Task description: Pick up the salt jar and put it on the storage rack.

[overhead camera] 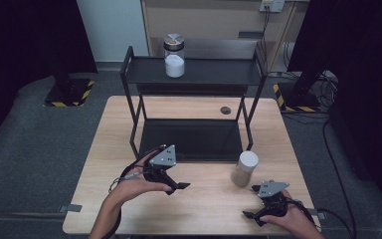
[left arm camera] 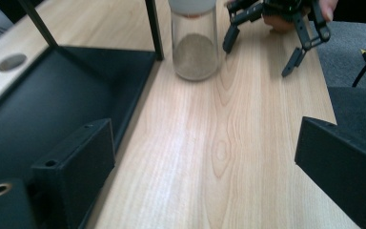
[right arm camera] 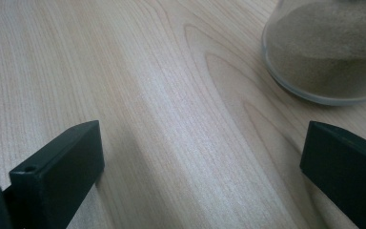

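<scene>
Both tongs, left point(overhead camera: 178, 186) and right point(overhead camera: 251, 201), gape empty (sand jar point(overhead camera: 244, 169) between them).

white-powder jar point(overhead camera: 174, 55) on black shelf point(overhead camera: 199, 72), wooden table point(overhead camera: 109, 149)

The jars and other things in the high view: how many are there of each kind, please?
Glass jars: 2 (clear glass jar of white powder with metal lid; clear glass jar of brown powder with white lid)
Black metal two-level shelf: 1
Hand-held black grippers: 2 (left gripper; right gripper)
Light wooden table: 1
Total: 6
</scene>
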`<action>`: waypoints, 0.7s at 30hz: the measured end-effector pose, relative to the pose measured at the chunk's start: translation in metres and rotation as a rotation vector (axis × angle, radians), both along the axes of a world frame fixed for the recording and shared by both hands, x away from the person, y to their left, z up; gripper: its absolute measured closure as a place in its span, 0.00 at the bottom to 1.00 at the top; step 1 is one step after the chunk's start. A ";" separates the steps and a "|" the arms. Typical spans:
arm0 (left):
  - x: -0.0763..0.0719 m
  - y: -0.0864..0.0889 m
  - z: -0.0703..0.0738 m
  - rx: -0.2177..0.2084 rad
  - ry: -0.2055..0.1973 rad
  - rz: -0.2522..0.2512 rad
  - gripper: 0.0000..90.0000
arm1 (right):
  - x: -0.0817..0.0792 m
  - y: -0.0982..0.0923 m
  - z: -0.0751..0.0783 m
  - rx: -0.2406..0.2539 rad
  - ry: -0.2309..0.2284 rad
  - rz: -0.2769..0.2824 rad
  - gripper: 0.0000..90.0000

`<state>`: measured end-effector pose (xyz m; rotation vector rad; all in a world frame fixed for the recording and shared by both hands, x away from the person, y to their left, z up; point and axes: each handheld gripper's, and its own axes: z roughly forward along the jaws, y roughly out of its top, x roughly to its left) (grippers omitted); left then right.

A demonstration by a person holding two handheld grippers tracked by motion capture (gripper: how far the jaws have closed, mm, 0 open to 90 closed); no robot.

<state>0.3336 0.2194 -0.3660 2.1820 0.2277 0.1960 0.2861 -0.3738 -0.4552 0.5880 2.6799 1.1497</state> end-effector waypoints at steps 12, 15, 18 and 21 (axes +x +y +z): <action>0.000 -0.004 -0.037 0.017 0.054 -0.022 0.05 | 0.000 0.000 0.000 0.000 0.000 0.000 0.02; -0.001 -0.003 -0.044 0.015 0.054 -0.029 0.05 | 0.000 0.000 0.000 0.000 0.000 0.000 0.02; -0.002 -0.003 -0.048 0.020 0.059 -0.034 0.04 | 0.000 0.000 0.000 0.000 0.000 0.000 0.02; -0.003 -0.003 -0.054 0.020 0.056 -0.035 0.04 | 0.000 0.000 0.000 0.000 -0.001 0.001 0.02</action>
